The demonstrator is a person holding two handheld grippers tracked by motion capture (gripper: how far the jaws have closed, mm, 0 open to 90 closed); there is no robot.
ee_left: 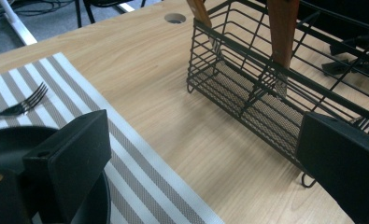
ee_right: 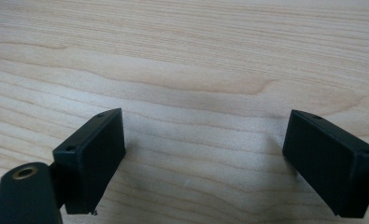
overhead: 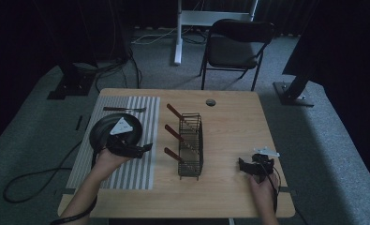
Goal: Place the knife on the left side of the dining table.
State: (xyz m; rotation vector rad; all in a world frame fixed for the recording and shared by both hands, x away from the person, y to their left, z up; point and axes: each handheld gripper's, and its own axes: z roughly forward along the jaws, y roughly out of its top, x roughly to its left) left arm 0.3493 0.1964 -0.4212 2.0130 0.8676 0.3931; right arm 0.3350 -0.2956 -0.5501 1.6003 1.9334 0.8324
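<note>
High view: a wooden tabletop [overhead: 229, 140] is seen, with a striped placemat [overhead: 126, 176] laid along its left side. A black wire rack [overhead: 191, 145] stands near the middle, and three wooden-handled utensils [overhead: 172, 132] lean out of it to the left. A black plate [overhead: 103, 130] rests on the placemat, with a fork [overhead: 124, 109] lying on the far side of it. The left claw [overhead: 147, 146] is held just beside the plate's near right edge, over the placemat, and its jaws are spread apart with nothing between them. The right claw [overhead: 241, 164] is held low over bare wood at the near right, well apart from the rack, its jaws likewise parted and empty.
</note>
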